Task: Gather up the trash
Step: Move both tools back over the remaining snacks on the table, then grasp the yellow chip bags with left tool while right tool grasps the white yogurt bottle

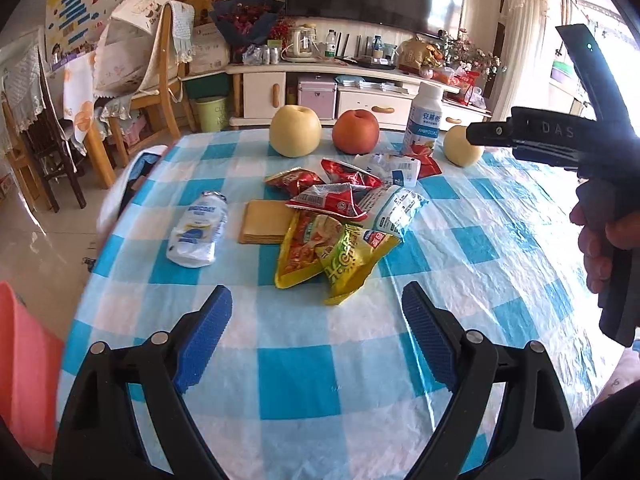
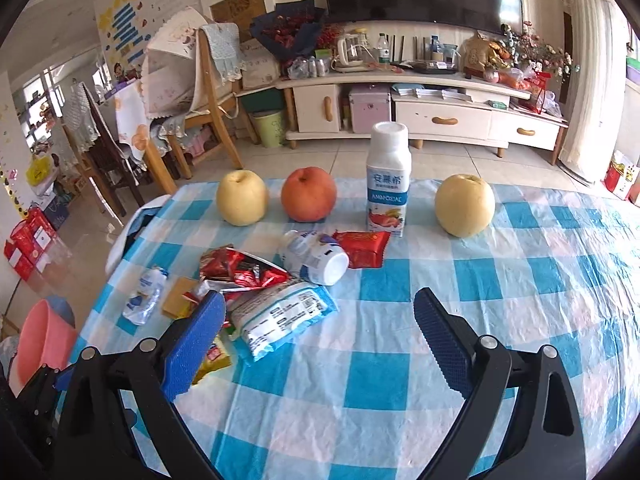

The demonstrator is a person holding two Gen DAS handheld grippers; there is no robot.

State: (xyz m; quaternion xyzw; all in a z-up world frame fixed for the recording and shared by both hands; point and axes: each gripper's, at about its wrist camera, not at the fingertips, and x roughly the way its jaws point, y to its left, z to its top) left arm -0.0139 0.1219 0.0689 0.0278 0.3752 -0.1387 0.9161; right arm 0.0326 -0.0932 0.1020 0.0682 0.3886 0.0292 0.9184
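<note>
A heap of empty snack wrappers lies mid-table: a yellow noodle bag (image 1: 320,248), red wrappers (image 1: 332,200) and a white-and-blue bag (image 1: 394,210) (image 2: 280,312). A crushed white pouch (image 1: 198,230) (image 2: 144,294) lies left of the heap, beside a tan paper square (image 1: 264,222). A small white bottle (image 2: 316,258) lies on its side. My left gripper (image 1: 316,312) hovers open just short of the heap. My right gripper (image 2: 320,320) is open, its left finger (image 2: 196,344) over the heap's near edge; nothing sits between its pads.
Two yellow pears (image 2: 242,198) (image 2: 464,205), a red apple (image 2: 308,200) and an upright yogurt bottle (image 2: 388,184) line the far edge of the checked tablecloth (image 2: 380,380). A pink bin (image 2: 42,340) stands on the floor at the left. Chairs and a TV cabinet are beyond.
</note>
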